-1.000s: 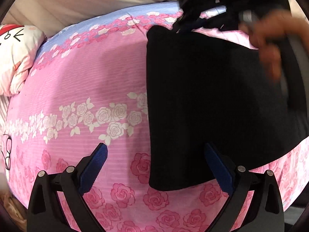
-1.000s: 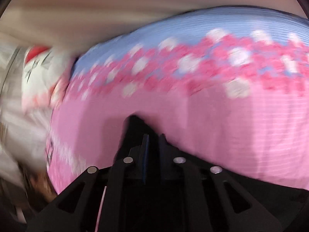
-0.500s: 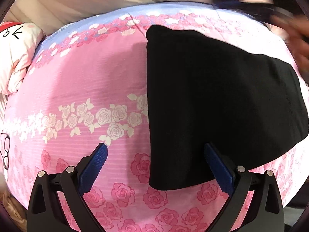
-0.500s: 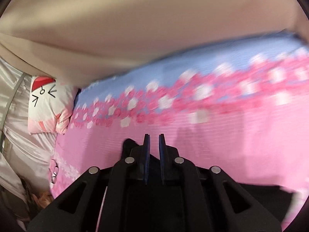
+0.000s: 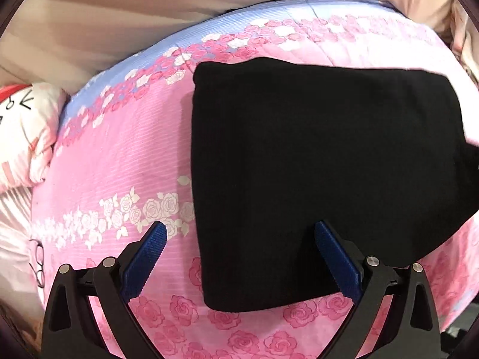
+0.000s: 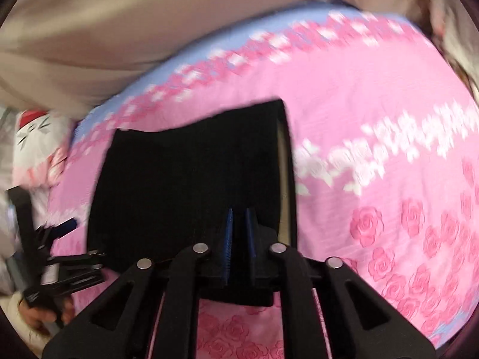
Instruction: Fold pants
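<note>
The black pants (image 5: 323, 173) lie folded into a compact block on the pink rose bedspread (image 5: 125, 155). My left gripper (image 5: 238, 239) is open and empty, held above the block's near left corner. In the right wrist view the pants (image 6: 191, 185) lie under my right gripper (image 6: 239, 233), whose blue pads (image 6: 229, 239) stand almost together with nothing visible between them. The left gripper (image 6: 64, 239) shows at that view's left edge.
A white and red cartoon pillow (image 5: 24, 137) lies at the bed's left end, also in the right wrist view (image 6: 36, 149). A beige curtain (image 5: 119, 24) hangs behind the bed. Glasses printed on fabric (image 5: 37, 260) show at the left edge.
My right gripper has drawn back from the far side of the pants and left the left wrist view. Its camera has swung round to look down on the folded block.
</note>
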The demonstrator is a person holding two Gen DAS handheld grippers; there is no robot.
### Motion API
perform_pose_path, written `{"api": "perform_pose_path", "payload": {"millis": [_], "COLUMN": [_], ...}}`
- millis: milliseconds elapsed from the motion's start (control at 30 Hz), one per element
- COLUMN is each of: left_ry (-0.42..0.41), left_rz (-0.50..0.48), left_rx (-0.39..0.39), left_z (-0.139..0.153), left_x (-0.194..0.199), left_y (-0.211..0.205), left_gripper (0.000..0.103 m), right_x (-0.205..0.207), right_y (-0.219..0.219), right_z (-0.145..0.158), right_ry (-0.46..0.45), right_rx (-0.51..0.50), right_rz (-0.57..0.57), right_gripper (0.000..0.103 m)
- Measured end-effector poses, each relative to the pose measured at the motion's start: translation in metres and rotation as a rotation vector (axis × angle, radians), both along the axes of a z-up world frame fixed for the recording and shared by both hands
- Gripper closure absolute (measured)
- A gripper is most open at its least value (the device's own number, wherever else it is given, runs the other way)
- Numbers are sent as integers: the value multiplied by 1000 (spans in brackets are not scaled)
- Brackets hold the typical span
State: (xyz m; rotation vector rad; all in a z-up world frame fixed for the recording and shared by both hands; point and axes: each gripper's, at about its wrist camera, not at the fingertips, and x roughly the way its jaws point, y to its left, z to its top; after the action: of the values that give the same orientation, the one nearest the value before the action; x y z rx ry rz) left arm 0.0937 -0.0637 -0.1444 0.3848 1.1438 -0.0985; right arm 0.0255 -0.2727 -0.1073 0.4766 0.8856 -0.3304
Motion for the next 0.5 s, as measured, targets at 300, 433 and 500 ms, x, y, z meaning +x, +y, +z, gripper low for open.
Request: {"api": "perform_pose_path", "payload": {"millis": [300,433,500], "left_ry": [-6,-8,-13], "left_rz": [10,11,0], "left_rx": [26,51,54], "left_z": [-1,-6,-7], "left_x": [-1,0,0], "left_y": [-7,-11,-13], "left_gripper": [5,5,5], "right_x": [11,62,64], "right_y": [-9,-31,-62], "right_z": [33,0,-19], "right_ry": [-95,-9,5], "right_rx": [-8,-54,11], "right_rz": [10,24,-52], "right_gripper": [91,94,99]}}
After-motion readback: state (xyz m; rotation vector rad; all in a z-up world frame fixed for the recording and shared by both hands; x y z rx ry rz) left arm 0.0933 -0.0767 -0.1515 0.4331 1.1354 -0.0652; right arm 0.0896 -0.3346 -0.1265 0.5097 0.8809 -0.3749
